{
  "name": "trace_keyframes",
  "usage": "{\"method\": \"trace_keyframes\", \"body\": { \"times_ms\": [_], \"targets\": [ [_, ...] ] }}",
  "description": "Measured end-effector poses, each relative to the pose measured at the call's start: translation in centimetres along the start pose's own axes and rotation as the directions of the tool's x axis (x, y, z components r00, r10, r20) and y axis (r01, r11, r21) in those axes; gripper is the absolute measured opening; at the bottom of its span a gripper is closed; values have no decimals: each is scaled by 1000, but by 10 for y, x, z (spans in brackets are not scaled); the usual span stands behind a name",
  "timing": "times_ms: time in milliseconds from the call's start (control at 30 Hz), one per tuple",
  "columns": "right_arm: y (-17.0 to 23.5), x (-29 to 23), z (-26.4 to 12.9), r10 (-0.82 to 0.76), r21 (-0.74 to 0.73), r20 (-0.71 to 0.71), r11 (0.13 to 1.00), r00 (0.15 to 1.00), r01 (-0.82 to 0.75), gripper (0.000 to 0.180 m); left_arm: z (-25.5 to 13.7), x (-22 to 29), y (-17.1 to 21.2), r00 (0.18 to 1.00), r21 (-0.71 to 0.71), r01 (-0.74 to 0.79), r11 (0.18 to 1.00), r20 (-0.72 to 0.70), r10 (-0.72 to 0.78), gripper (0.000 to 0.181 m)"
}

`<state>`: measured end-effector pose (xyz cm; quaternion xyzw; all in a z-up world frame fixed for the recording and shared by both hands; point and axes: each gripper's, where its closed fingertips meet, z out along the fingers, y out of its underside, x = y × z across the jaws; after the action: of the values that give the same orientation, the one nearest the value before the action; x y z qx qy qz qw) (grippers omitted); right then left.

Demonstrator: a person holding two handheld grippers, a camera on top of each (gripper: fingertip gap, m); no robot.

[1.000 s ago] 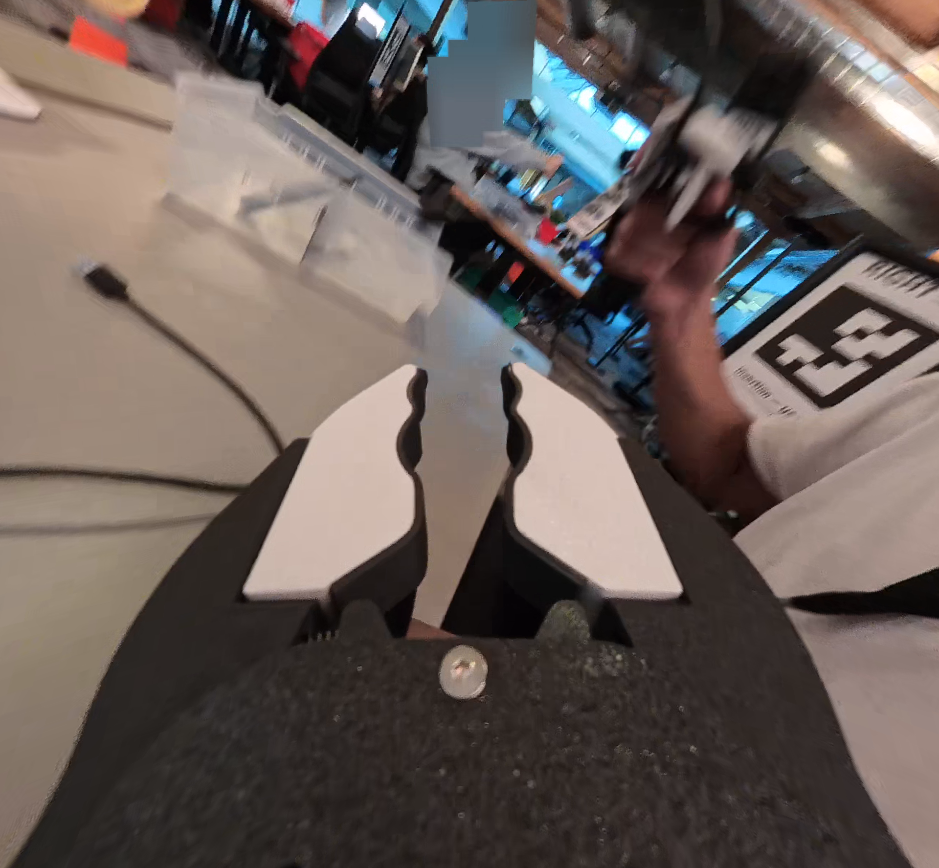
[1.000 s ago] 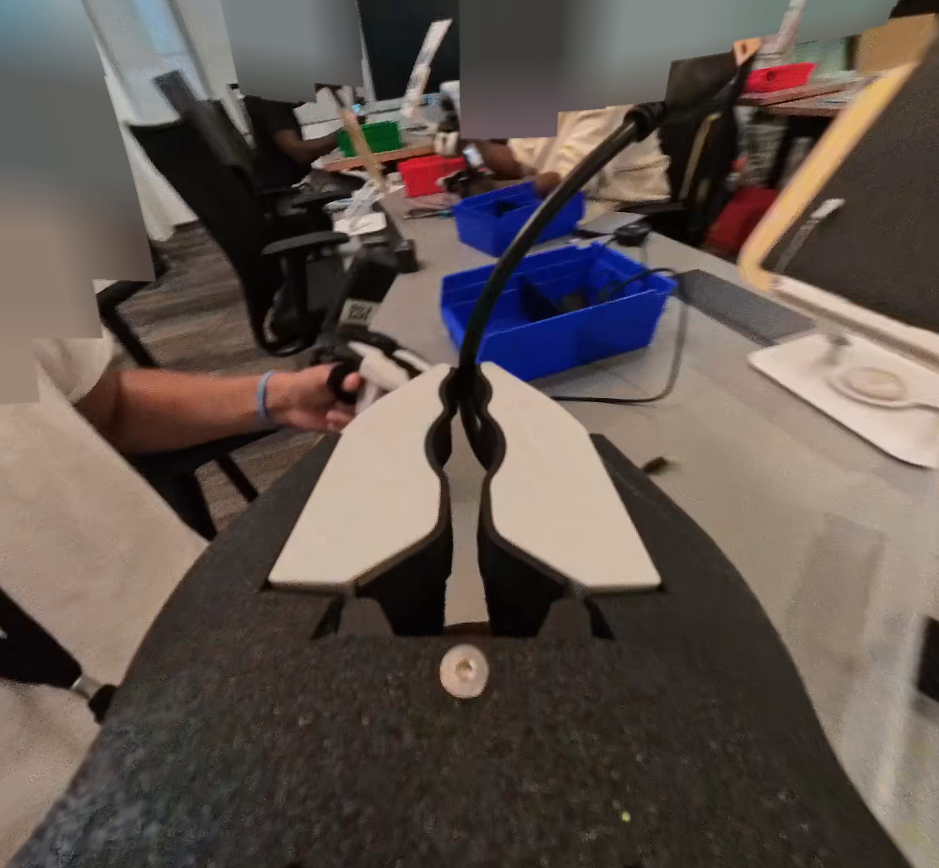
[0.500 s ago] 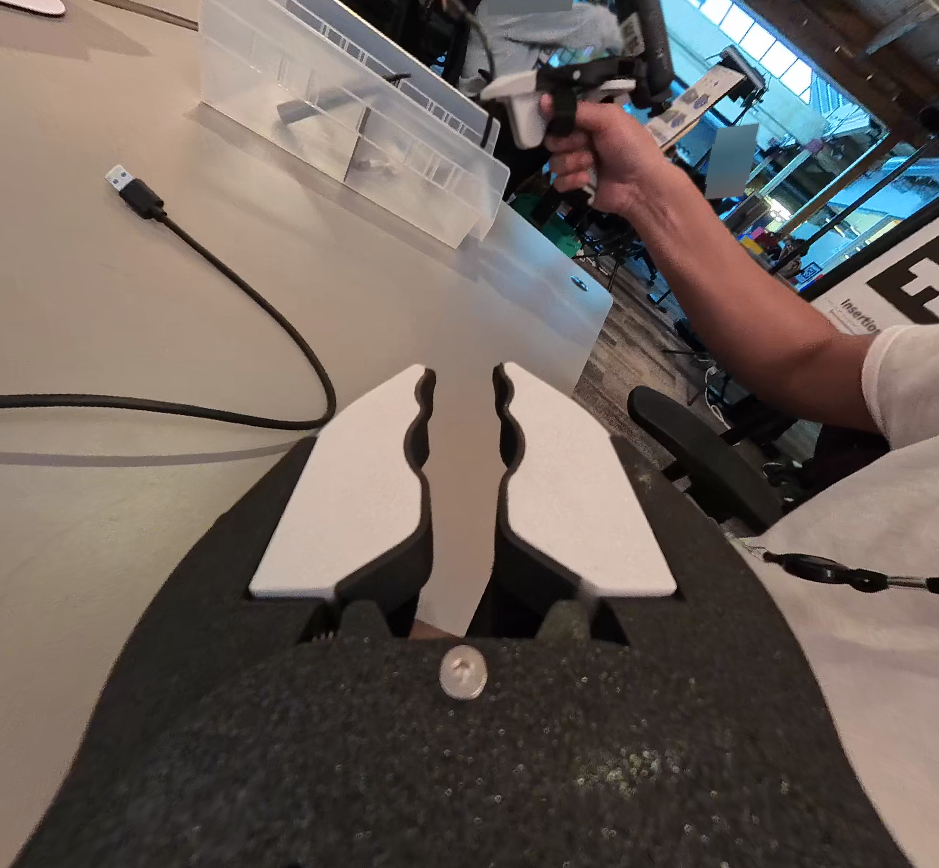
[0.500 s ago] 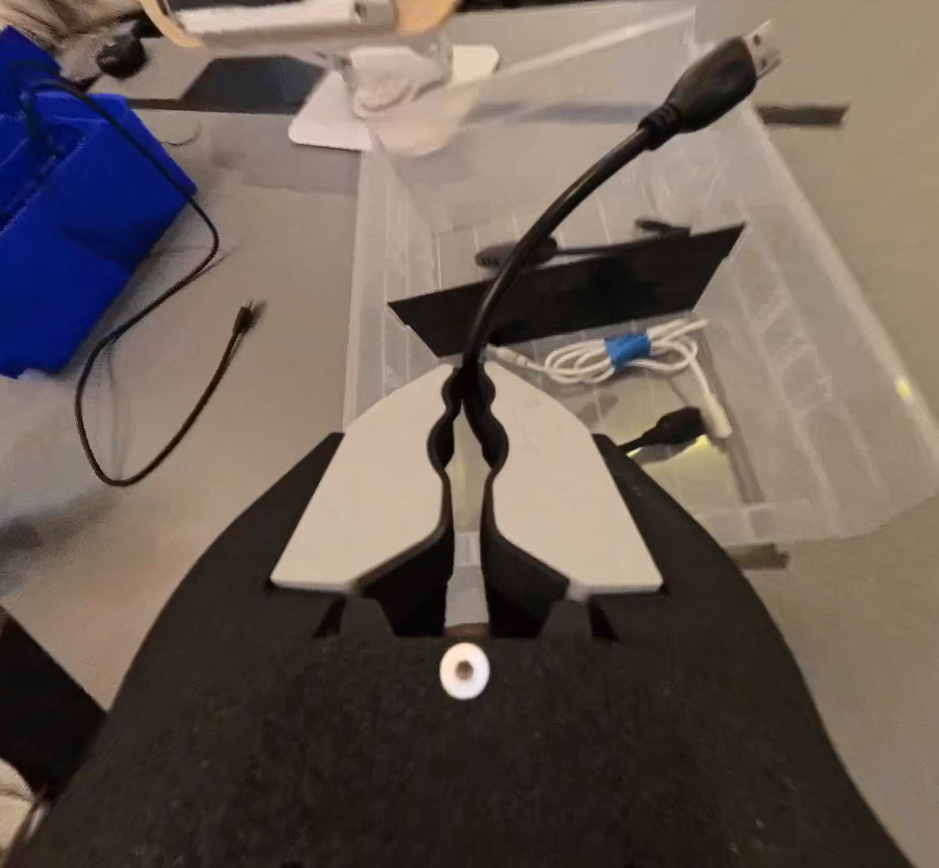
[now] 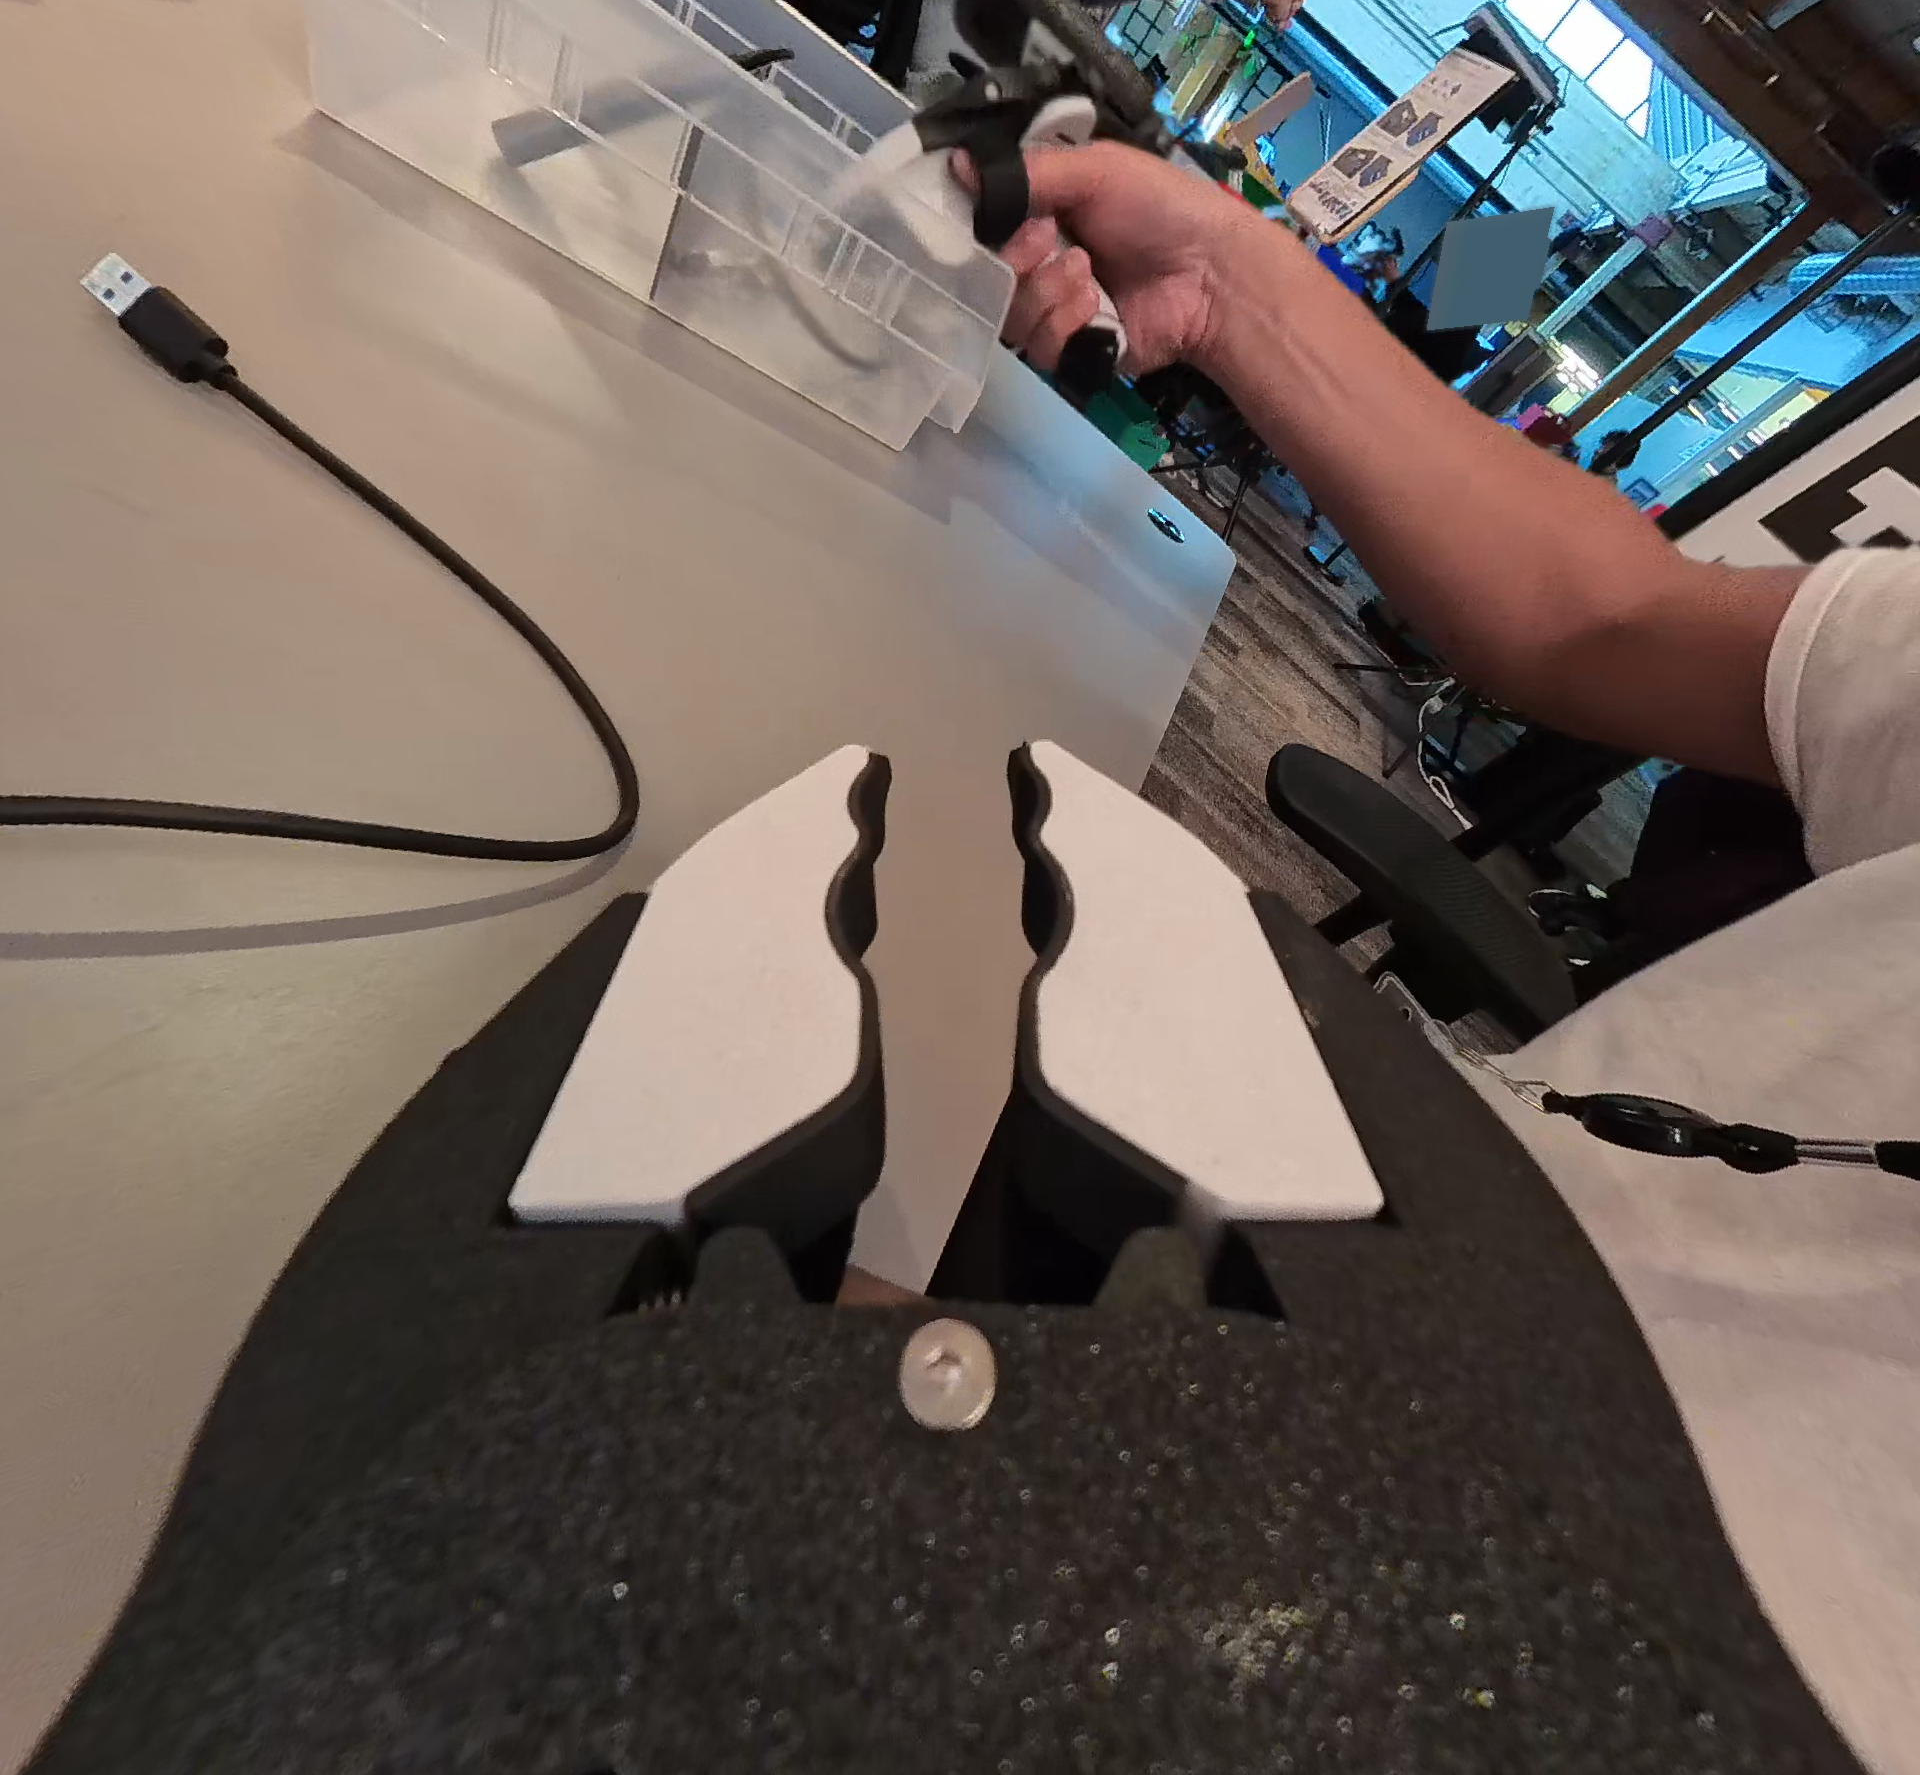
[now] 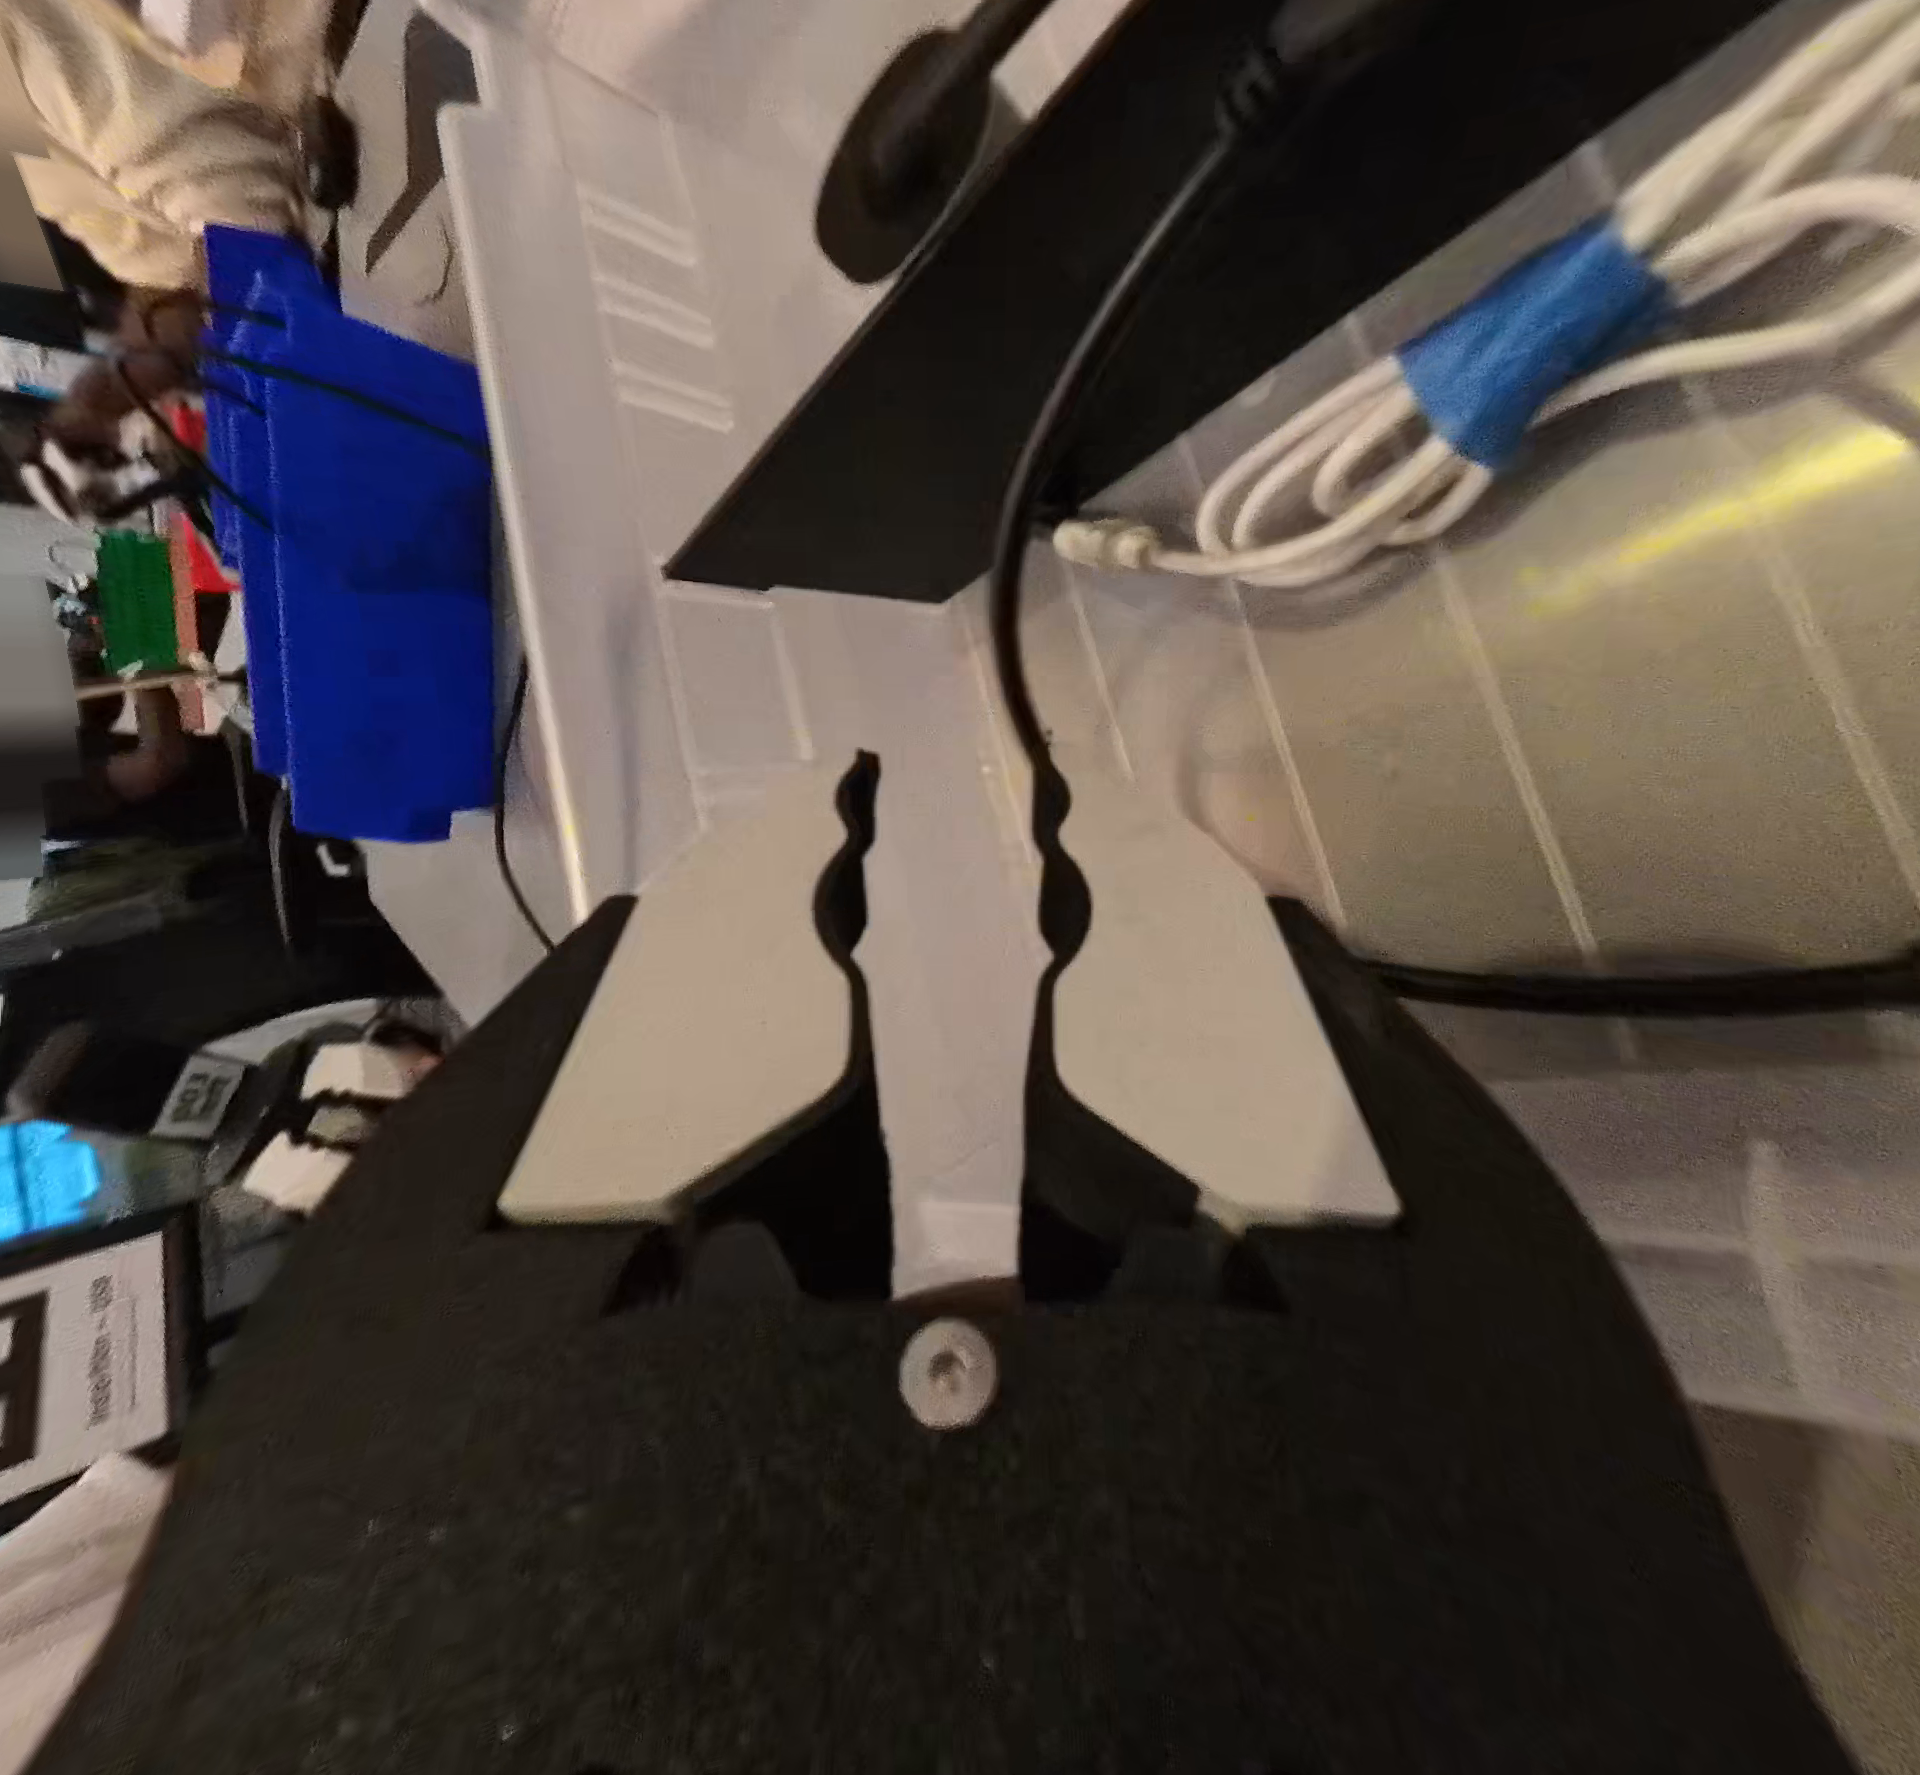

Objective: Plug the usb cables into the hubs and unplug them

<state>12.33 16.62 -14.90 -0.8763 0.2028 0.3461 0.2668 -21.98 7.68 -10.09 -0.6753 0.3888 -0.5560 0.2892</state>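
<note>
The right gripper point(image 6: 951, 769) is released inside the clear bin point(image 6: 1558, 790), its black cable point(image 6: 1013, 582) lying free against one finger, beside a white bundle point(image 6: 1403, 437). The left gripper point(image 5: 948, 761) hangs released over the tabletop point(image 5: 312, 582), near a second cable point(image 5: 499, 603). This looks like putting away; next, probably fetch that cable by its plug point(image 5: 156, 323).

One clear plastic bin point(image 5: 665, 94); two black USB cables point(image 5: 436, 562) point(image 6: 1023, 499); one white cable bundle point(image 6: 1455, 395); one blue bin point(image 6: 364, 562).
</note>
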Motion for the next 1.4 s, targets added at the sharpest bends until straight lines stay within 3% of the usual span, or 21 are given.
{"method": "trace_keyframes", "body": {
  "times_ms": [67, 167, 233, 367, 567, 767, 900, 1000, 1067, 1133, 1200, 1333, 1400],
  "targets": [
    [-2, -15, 1, -27, -56, 68, 998, 997, 31, 33, 0, 0, 2, 1000, -10, -6, 1000, 2, 6, 23],
    [-17, -42, -25, -187, 86, 100, 980, 977, 178, 37, -2, -2, 2, 1000, -13, -19, 1000, 15, 19, 23],
    [-8, -61, -45, -364, 172, 86, 922, 927, 346, 43, -4, -3, 1, 1000, -9, -16, 1000, 19, 17, 22],
    [35, -56, -59, -583, 234, -184, 756, 791, 612, 44, -4, -6, 1, 1000, -5, 8, 1000, 10, -8, 23],
    [76, -62, -28, -593, 233, -345, 697, 727, 679, 55, 2, -1, 0, 998, -5, 45, 999, -36, -45, 23],
    [95, -88, -11, -638, 258, -242, 684, 731, 682, 50, 2, 2, 3, 999, -22, 17, 1000, -33, -18, 23],
    [76, -85, -51, -620, 356, -409, 568, 670, 742, 41, 0, 0, 4, 1000, -22, 14, 1000, -20, -15, 23],
    [37, -32, -122, -382, 376, -726, 476, 572, 795, 27, -2, -1, 3, 1000, -16, 16, 1000, -15, -16, 23],
    [26, 13, -144, -275, 334, -800, 534, 533, 777, 40, -1, -2, 3, 1000, -21, 13, 1000, -13, -13, 23],
    [24, 39, -133, -257, 348, -755, 623, 603, 700, 52, 1, -1, 5, 1000, -28, 14, 1000, -16, -14, 23],
    [15, 49, -121, -259, 356, -731, 644, 631, 677, 51, 4, 0, 6, 1000, -35, 14, 999, -20, -15, 23],
    [3, 63, -117, -226, 329, -759, 676, 611, 659, 8, 6, 2, 10, 1000, -57, -5, 998, -10, 5, 23],
    [5, 60, -114, -248, 343, -727, 676, 640, 652, 6, 5, 0, 12, 999, -65, -30, 997, 12, 31, 23]
  ]
}}
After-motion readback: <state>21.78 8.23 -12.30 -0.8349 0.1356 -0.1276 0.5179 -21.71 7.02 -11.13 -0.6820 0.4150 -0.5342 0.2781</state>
